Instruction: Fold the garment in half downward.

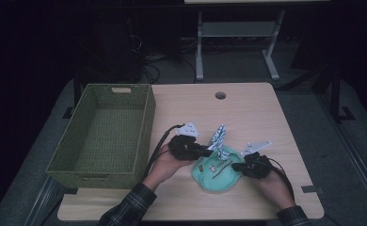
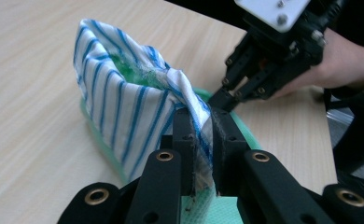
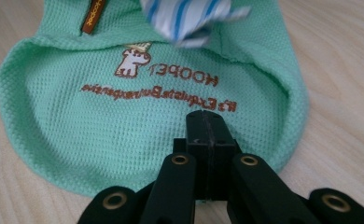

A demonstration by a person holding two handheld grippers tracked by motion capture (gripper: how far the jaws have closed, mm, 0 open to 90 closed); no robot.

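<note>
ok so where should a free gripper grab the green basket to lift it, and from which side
Take the basket at the handle slot in its far end wall, coming straight down from above. The walls are upright, so jaws can straddle the rim there.

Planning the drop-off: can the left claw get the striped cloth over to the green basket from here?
Probably yes. The left claw is shut on the striped cloth, and the green basket sits open-topped just to its left, with bare table between. The right claw pins the mint garment, which may drag.
</note>
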